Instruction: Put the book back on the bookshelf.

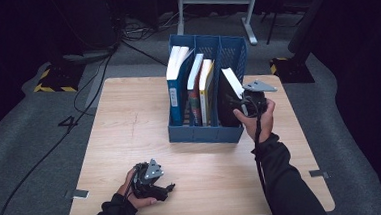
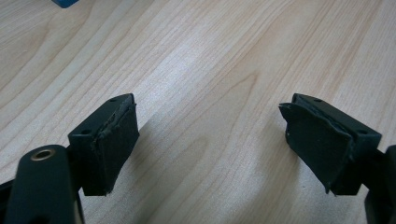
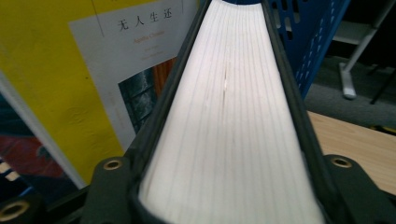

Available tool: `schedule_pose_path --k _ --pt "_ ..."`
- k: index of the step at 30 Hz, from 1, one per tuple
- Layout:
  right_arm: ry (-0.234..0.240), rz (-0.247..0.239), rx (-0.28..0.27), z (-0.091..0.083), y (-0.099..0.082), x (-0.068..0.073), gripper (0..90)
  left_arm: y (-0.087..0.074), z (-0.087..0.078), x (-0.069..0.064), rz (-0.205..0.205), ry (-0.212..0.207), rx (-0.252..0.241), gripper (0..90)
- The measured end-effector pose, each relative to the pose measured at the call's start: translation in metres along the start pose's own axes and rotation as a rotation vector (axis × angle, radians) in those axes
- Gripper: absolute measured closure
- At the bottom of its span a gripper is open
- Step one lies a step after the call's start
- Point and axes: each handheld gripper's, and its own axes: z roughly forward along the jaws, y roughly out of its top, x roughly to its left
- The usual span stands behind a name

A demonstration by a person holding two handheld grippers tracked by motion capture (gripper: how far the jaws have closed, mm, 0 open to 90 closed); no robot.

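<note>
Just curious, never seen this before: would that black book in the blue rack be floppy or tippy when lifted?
Probably stiff: the black book shows a thick block of pages between its covers. Likely fairly heavy for its size. It leans in the rack with room beside it, so it may tip further if the right fingers alongside it let go.

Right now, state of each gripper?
Left gripper: open, holding nothing, over the table.
Right gripper: around the black book in the blue rack; grip cannot be told.
</note>
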Motion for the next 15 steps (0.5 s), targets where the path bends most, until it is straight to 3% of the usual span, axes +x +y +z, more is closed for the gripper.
schedule_pose_path --k 4,10,15 --pt "0.081 0.032 -0.004 -0.007 -0.004 -0.008 41.5 0.000 0.000 0.000 0.000 0.000 0.000 17.7" --pt "0.122 -0.009 0.004 -0.019 -0.019 -0.011 38.4 0.000 0.000 0.000 -0.001 0.000 0.000 17.7" --pt "0.152 -0.051 0.020 -0.023 -0.033 -0.013 41.4 0.000 0.000 0.000 -0.002 0.002 0.000 17.6"
